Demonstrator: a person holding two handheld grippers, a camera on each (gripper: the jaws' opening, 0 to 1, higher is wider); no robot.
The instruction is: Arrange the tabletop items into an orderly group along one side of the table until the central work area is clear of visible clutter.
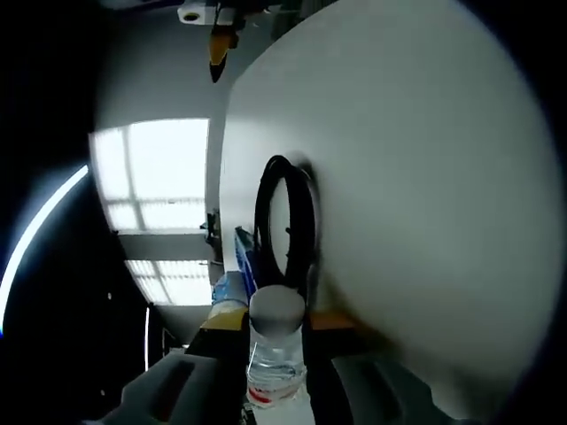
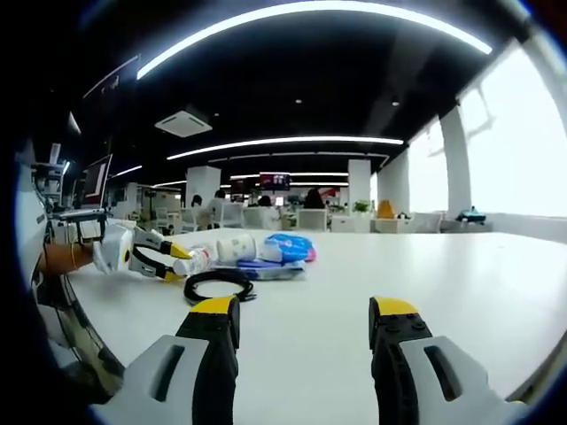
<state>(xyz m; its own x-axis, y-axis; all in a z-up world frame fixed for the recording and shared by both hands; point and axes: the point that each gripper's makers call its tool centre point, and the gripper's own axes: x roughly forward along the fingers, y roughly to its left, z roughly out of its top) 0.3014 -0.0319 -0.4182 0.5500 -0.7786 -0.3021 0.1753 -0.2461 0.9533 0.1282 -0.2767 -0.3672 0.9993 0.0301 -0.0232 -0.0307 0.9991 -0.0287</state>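
left gripper (image 2: 173, 263), seen from the right gripper view, lies on its side at the far left of the white table (image 2: 461, 274) with its yellow-tipped jaws clamped on a small clear water bottle (image 2: 197, 259). in the left gripper view the same bottle (image 1: 276, 350) sits between the jaws with its white cap (image 1: 276, 310) pointing straight ahead, so the bottle's long axis runs along the gripper and flat along the tabletop. just beyond the cap stands the black coiled cable (image 1: 285, 226), and beside it a blue packet (image 1: 243, 257).

right gripper (image 2: 304, 320) hovers low over the table with its jaws apart and nothing between them. from it the coiled cable (image 2: 218, 283) lies just ahead and to the left, nearest of all the items; behind the cable sit a white roll (image 2: 235, 247) and the blue packets (image 2: 285, 251), bunched near the held bottle.

judging from this, the cluster is already forming at the left side, and the bottle is the piece in hand. the left gripper is the nearer one to that group; the bottle probably needs only a short move toward the packets, keeping clear of the cable loop.
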